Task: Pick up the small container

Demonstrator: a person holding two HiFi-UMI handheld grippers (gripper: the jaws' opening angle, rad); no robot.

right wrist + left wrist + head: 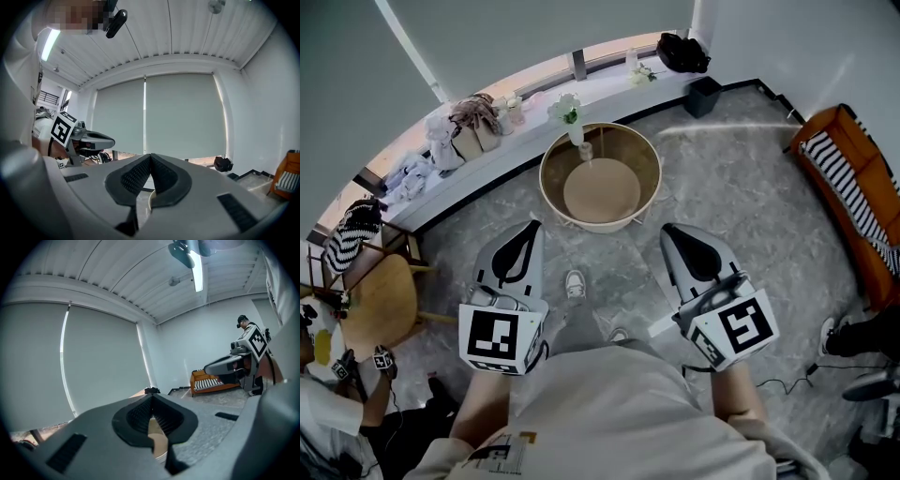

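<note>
the left gripper (530,231) and right gripper (673,236) are pinched shut on nothing, held side by side near the body, probably because the round table (649,155) stands out of reach.

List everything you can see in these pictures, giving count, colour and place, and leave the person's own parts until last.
round table: one, cream rim and tan top, centre of the head view
vase of flowers: one, white, on the table near its far edge
sofa: one, orange, far right, with a striped cushion
bag: one, black, on the window ledge
wooden chair: one, tan, far left
left gripper: one, grey, lower left, fingers shut, empty
right gripper: one, grey, lower right, fingers shut, empty
</note>
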